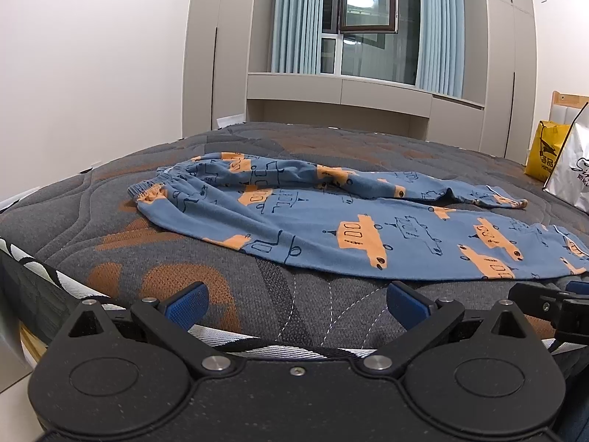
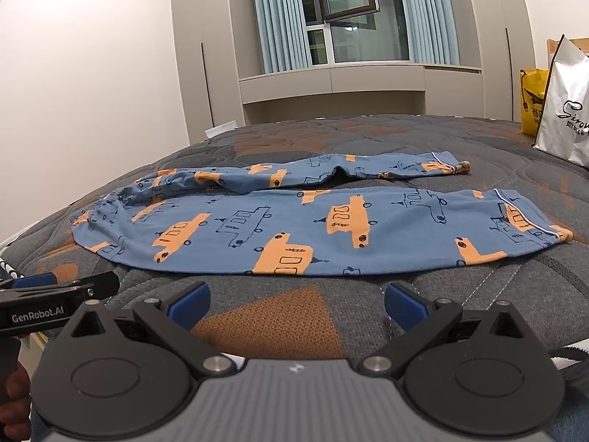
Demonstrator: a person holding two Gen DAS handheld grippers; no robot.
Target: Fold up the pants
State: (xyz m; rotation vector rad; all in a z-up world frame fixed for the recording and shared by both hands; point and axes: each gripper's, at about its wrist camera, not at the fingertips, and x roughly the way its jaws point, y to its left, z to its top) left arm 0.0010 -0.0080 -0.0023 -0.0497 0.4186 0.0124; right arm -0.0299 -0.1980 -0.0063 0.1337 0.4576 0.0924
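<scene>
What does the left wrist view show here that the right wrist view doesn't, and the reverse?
Only the left wrist view shows the left tongs open above the quilt's near edge, with the right tongs at its right border.

Only the right wrist view shows the right tongs open, a hand gripping the left unit, and the gap between the two legs.

Both show the blue pants spread flat on the quilt, ungrasped, plus the yellow bag.
</scene>
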